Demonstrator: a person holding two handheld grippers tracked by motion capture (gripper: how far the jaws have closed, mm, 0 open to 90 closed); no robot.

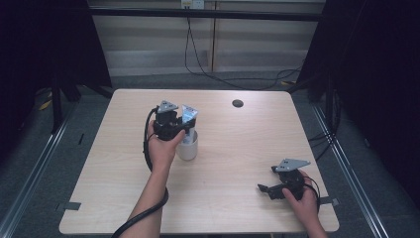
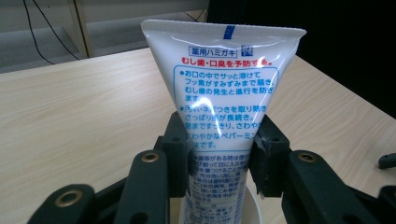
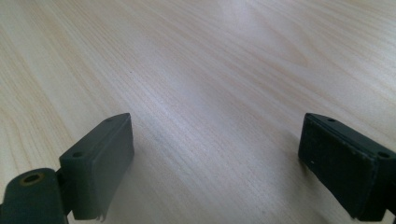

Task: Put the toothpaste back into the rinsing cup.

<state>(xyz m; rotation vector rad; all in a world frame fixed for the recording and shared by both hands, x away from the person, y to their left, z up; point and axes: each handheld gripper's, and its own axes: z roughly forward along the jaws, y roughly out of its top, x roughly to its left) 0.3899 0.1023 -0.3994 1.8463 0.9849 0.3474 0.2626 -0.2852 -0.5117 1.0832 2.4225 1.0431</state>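
we are looking down on a pale wooden table (image 1: 233, 148) where a person is holding a gripper in each hand; the left gripper (image 1: 171, 121) is hovering near the middle of the table, and its black jaws are pinching a white toothpaste tube (image 2: 224, 93) by its sides; the tube is standing upright with its flat crimped end on top (blue and red japanese print is covering its face), and its lower end is sitting inside a small white cup (image 1: 188, 145); the cup is resting on the table just beside the person's left hand (image 1: 161, 148); the right gripper (image 1: 270, 188) is lying low over the table near the right front corner, well apart from the cup, held by the right hand (image 1: 304, 201); in the right gripper view we are seeing its two jaws spread wide, with bare wood between them; a small dark round hole (image 1: 237, 103) is sitting near the table's far edge.
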